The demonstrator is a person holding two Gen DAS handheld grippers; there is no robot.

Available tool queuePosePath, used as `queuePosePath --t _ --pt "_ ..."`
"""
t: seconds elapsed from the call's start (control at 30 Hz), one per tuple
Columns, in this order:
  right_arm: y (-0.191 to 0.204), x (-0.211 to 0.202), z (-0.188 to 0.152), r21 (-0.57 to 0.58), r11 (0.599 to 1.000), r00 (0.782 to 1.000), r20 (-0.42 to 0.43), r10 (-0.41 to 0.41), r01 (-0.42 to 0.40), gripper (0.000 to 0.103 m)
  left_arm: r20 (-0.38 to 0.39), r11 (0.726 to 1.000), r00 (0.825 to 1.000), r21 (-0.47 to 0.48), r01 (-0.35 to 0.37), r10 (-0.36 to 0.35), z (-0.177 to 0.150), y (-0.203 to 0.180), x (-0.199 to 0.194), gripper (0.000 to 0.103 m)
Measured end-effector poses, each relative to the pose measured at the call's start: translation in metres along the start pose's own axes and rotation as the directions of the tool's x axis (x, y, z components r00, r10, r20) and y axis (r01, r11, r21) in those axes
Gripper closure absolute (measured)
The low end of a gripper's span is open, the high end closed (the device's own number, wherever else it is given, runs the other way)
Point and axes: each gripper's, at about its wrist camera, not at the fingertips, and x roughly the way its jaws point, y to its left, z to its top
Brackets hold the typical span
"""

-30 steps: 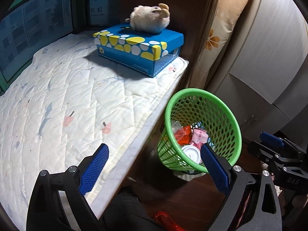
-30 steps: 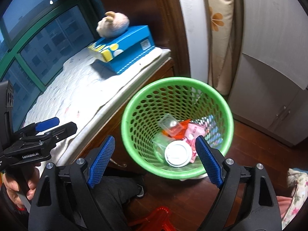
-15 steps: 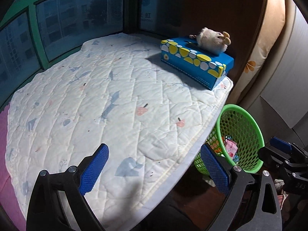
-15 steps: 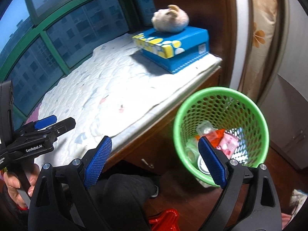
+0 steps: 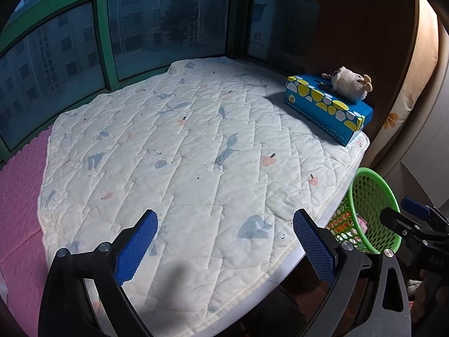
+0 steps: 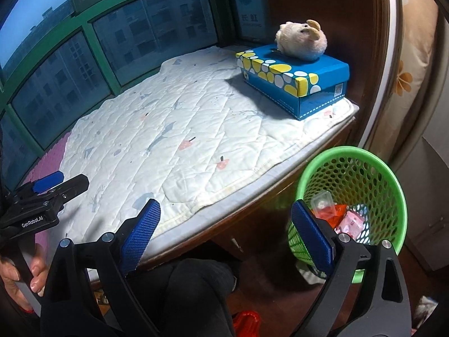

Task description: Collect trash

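Note:
A green mesh trash basket (image 6: pixel 373 168) stands on the floor by the right end of the window seat; it also shows in the left wrist view (image 5: pixel 376 193). It holds wrappers: a pink packet (image 6: pixel 352 221), an orange one and a clear plastic piece (image 6: pixel 322 202). My left gripper (image 5: pixel 224 238) is open and empty above the quilted white mat (image 5: pixel 182 154). My right gripper (image 6: pixel 224 230) is open and empty over the seat's front edge, left of the basket. I see no loose trash on the mat.
A blue tissue box (image 6: pixel 294 81) with a plush toy (image 6: pixel 303 39) on top sits at the mat's far right corner. Green-framed windows (image 5: pixel 140 33) ring the back. A pink foam mat (image 5: pixel 19 196) lies at the left. The person's dark-clothed knee (image 6: pixel 190 289) is below.
Both grippers have swung left and up, away from the basket, and now face the mat and windows. Both stayed open and empty.

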Motion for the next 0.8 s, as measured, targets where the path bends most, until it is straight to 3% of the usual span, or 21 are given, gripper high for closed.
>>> queuePosePath --t 0.8 --pt "0.023 -0.004 -0.002 -0.026 1.0 1.0 0.007 0.01 -0.01 0.009 0.029 0.994 0.996 -0.059 -0.088 0.09 -0.015 0.021 -0.024 0.009"
